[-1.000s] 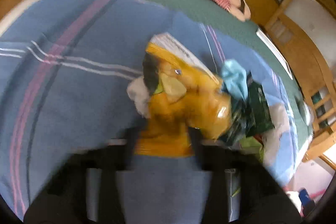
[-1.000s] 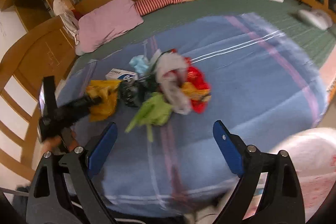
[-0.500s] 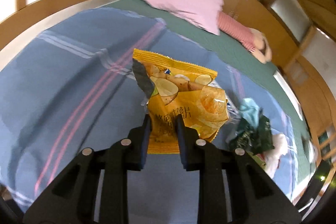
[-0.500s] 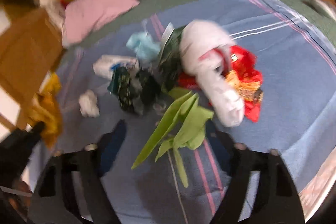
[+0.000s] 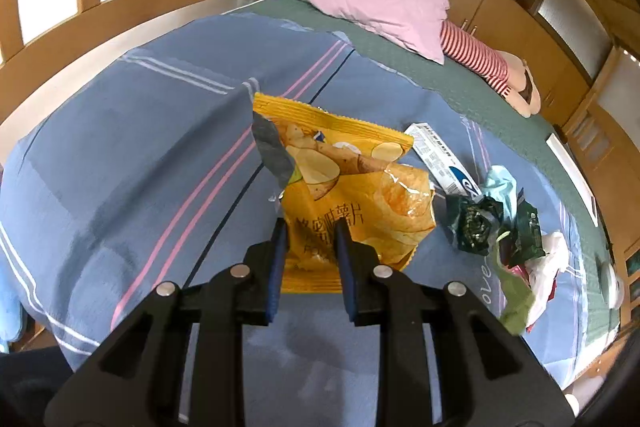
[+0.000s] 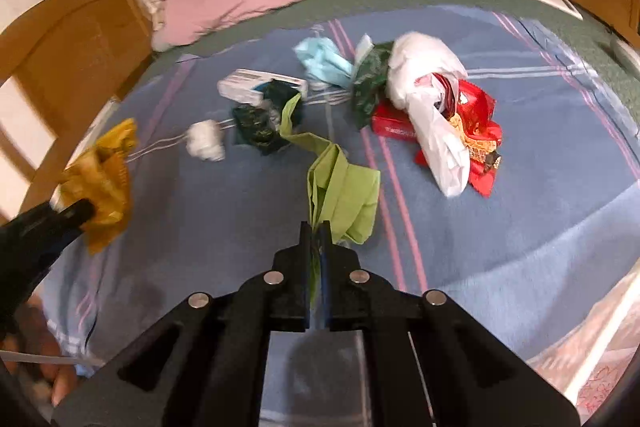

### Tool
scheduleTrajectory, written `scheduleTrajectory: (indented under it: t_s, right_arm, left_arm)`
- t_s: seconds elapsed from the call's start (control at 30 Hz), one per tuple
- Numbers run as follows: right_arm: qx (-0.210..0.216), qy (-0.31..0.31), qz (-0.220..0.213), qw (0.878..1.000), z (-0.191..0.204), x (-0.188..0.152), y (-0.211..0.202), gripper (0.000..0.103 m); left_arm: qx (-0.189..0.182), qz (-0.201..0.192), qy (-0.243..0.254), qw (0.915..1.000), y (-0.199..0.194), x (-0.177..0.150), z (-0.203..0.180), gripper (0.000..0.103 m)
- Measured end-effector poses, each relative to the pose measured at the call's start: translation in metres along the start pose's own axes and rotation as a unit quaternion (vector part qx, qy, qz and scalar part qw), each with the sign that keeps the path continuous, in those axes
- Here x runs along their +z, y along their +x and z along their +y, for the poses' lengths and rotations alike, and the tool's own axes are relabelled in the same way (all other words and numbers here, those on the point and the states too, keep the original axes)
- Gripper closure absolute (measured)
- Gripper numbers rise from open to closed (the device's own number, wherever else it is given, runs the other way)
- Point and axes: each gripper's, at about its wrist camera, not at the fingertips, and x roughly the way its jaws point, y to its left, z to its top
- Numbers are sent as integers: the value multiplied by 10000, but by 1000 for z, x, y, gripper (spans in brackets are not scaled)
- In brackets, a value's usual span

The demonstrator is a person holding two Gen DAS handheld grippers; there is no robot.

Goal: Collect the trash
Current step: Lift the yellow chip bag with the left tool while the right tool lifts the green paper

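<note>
even indoor light, fisheye-bent edges, right view slightly blurred.

A home bedroom is showing here: a bed [image 6: 520, 267] is lying under a blue striped blanket [image 5: 140, 167] and a green sheet [image 5: 460, 83], a pink pillow [image 5: 380, 7] is resting at its head, and wooden panelling and cupboards [image 6: 80, 39] are running around the walls.
</note>
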Motion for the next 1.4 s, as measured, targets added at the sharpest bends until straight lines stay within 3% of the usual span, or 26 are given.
scheduleTrajectory:
  t_s: [0.2, 0.47, 0.5, 0.57, 0.63, 0.83, 0.9, 0.97, 1.2, 1.4]
  right_arm:
    - [14, -161, 111, 9998, -1, -13, -15, 98]
    - [5, -174, 279, 9995, -2, -16, -5, 96]
    - [0, -200, 275, 9994, 0, -15, -5, 92]
    - [-86, -210, 197, 9995, 1, -14, -4, 53]
    - [-251, -217, 70, 9994, 2, -14, -4, 43]
    - [-323, -33, 469, 9984, 2, -12, 26, 43]
    - [-320, -24, 497, 9982, 2, -14, 31, 63]
    - [-197, -36, 482, 9986, 2, -14, 28, 70]
    - [-38, -92, 189, 9998, 2, -15, -1, 71]
    - [-90, -183, 161, 9997, 1, -15, -10, 71]
  left_arm:
    - [-7, 141, -190, 9997, 3, 0, 10, 78]
    - [9, 258, -143, 9996, 9, 1, 6, 78]
    - [13, 276, -138, 9995, 10, 0, 6, 78]
    - [28, 291, -113, 9995, 11, 0, 4, 78]
    - [46, 302, -69, 9995, 12, 1, 2, 78]
    - [112, 322, 38, 9994, 15, -1, -2, 78]
    - [124, 307, 79, 9994, 15, -1, -4, 78]
    - [114, 296, 132, 9994, 14, -2, -6, 78]
    - [-1, -19, 877, 9961, 1, -10, -34, 78]
    - [-245, -40, 1172, 9928, -3, -13, -45, 78]
